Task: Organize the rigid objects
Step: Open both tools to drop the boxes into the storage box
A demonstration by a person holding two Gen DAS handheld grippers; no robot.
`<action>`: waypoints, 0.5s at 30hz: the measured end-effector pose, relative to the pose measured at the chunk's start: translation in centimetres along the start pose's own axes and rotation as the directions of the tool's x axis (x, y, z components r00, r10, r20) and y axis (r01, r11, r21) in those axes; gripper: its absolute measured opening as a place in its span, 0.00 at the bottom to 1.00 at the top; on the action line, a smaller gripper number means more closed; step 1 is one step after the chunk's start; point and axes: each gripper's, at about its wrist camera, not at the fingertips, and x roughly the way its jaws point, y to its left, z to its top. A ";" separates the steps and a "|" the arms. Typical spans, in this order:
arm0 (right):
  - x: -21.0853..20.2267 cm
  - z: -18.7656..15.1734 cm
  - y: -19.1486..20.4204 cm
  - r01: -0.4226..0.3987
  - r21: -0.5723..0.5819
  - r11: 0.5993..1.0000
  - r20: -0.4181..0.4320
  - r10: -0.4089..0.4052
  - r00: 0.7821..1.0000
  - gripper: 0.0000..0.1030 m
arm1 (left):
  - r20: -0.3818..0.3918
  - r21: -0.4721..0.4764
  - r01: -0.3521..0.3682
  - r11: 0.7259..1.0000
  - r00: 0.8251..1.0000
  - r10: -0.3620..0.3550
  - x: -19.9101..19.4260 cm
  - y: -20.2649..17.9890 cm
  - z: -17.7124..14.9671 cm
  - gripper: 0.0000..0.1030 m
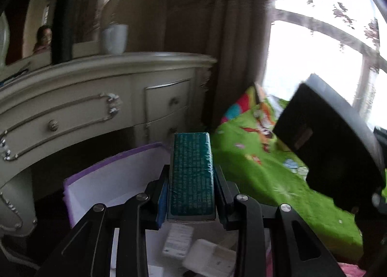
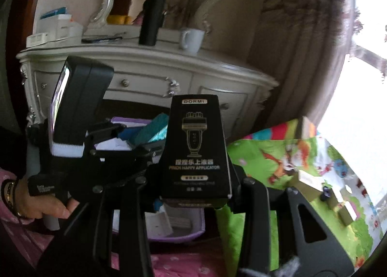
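While my left gripper (image 1: 191, 194) is clamping the teal box (image 1: 191, 175) lengthwise, pointing ahead, the purple bin (image 1: 113, 180) is lying just below-left; my right gripper (image 2: 196, 180) is clamping the black box (image 2: 196, 146)

- Slim teal cardboard box (image 1: 191, 175) with fine printed text, upright, clamped between the left gripper's (image 1: 191, 190) pads above a purple-rimmed white storage bin (image 1: 106, 180).
- Tall black cardboard box (image 2: 196, 149), gold "DORMI" applicator drawing, upright in the right gripper (image 2: 196, 194).

Both tongs, left (image 1: 191, 180) and right (image 2: 196, 175), clamped, angled downward.
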 end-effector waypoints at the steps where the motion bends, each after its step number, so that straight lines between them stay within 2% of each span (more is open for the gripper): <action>1: 0.7 0.0 0.2 -0.023 0.002 1.000 -0.017 0.023 1.000 0.42 | -0.015 -0.011 -0.016 1.000 1.000 0.016 0.3 0.5 -0.1 0.33; 6: 4.5 -0.6 1.5 -0.109 0.007 0.994 -0.119 0.109 0.987 0.42 | -0.122 -0.088 -0.081 0.993 0.990 0.070 2.2 3.2 -1.4 0.33; 10: 7.3 -1.5 2.3 -0.182 0.034 0.983 -0.200 0.185 0.962 0.42 | -0.206 -0.156 -0.163 0.974 0.970 0.129 3.7 5.3 -2.4 0.34; 11: 7.6 -1.9 2.5 -0.192 0.039 0.981 -0.210 0.195 0.958 0.42 | -0.225 -0.157 -0.203 0.967 0.960 0.165 3.9 5.6 -2.5 0.39; 12: 7.8 -2.1 2.6 -0.203 0.044 0.978 -0.211 0.207 0.955 0.47 | -0.236 -0.154 -0.229 0.961 0.953 0.190 4.2 5.8 -2.5 0.55; 13: 7.9 -2.4 2.8 -0.220 0.050 0.974 -0.215 0.226 0.950 0.53 | -0.248 -0.149 -0.271 0.951 0.941 0.229 4.4 6.1 -2.6 0.66; 14: 7.9 -2.7 2.8 -0.225 0.056 0.973 -0.214 0.232 0.949 0.64 | -0.251 -0.151 -0.290 0.945 0.936 0.247 4.5 6.2 -2.5 0.84; 15: 7.8 -2.9 2.8 -0.217 0.059 0.974 -0.210 0.224 0.952 0.71 | -0.248 -0.156 -0.304 0.940 0.933 0.261 4.4 6.4 -2.5 0.89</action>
